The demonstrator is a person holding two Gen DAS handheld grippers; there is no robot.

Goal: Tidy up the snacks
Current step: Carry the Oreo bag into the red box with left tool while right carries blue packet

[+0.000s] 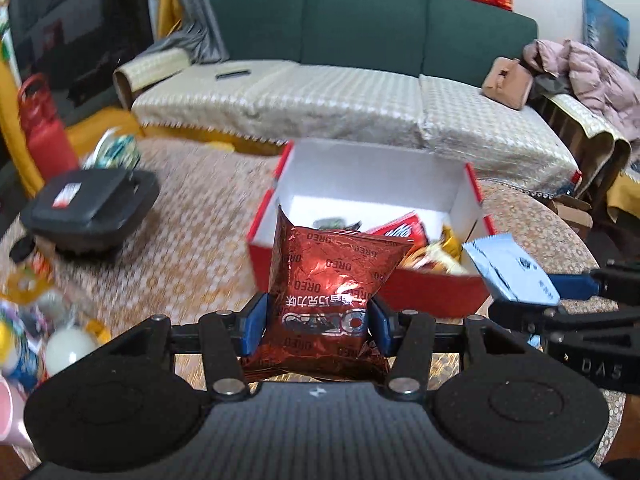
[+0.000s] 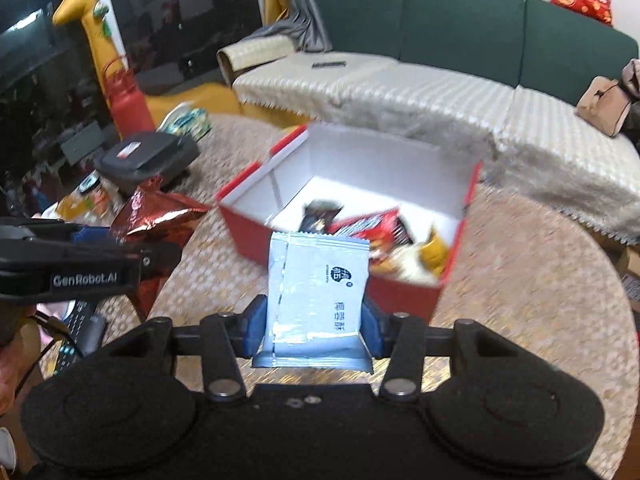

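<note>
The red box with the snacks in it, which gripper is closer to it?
Hard to say; about even. The left gripper, holding the red Oreo bag, hangs before the red box's front wall. The right gripper, holding the pale blue packet, hangs there too.

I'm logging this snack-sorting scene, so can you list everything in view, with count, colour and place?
Oreo packet: one, red foil, in the left gripper, short of the box.
Pale packet: one, light blue, in the right gripper, short of the box.
Box: one, red outside, white inside, open, on the table.
Snacks in box: several, red, yellow and dark, at its bottom.
Table: one, beige patterned cover.
Black case: one, on the table, left.
Loose items: several, mixed colours, blurred, table's left edge.
Red bottle: one, far left.
Sofa: one, green, beige covers.
Pink jacket: one, sofa's right end.
Tan bag: one, on sofa.
Left gripper: black, blue pads.
Right gripper: same.
</note>
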